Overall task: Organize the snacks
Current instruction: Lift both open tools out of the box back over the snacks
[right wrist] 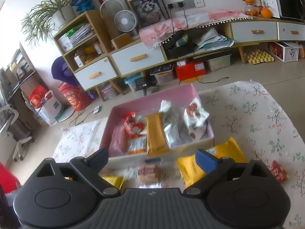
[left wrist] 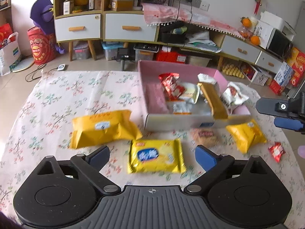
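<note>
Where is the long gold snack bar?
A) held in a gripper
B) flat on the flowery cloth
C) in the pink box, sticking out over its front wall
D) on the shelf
C: the gold bar lies in the pink box, its end poking over the front wall.

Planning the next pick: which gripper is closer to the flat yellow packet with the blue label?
Left. The left gripper hovers right over that packet; the right gripper is off beside the box.

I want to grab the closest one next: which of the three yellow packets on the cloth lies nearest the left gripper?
The yellow packet with the blue oval label, lying just ahead of the left gripper; the two plainer ones lie farther off.
</note>
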`<state>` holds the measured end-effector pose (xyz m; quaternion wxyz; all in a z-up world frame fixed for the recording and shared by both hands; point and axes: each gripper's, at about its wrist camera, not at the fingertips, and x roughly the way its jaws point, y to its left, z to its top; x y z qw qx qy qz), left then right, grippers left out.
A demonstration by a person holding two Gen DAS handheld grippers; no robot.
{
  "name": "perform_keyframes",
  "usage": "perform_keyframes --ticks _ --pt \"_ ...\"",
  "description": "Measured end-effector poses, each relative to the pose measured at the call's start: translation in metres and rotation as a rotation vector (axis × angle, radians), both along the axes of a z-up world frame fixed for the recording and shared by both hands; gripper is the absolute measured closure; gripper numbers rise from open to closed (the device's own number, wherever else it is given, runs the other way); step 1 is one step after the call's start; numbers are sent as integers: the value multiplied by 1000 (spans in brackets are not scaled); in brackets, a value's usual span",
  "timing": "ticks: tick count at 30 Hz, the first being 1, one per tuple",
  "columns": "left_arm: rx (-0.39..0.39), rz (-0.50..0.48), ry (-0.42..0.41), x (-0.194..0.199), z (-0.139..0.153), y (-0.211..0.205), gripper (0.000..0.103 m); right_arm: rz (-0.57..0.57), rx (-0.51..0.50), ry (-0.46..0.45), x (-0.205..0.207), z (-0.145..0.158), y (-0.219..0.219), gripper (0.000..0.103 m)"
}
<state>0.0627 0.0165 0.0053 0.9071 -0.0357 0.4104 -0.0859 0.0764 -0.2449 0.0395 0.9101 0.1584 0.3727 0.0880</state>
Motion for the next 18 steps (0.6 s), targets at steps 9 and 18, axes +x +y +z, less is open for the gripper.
perform_keyframes --ticks 9,18 --pt "50 -10 -10 -14 -24 14 5 40 -72 4 -25 -29 9 14" --pt "29 14 -20 -10 -39 10 5 60 -130 -5 -34 -42 17 13"
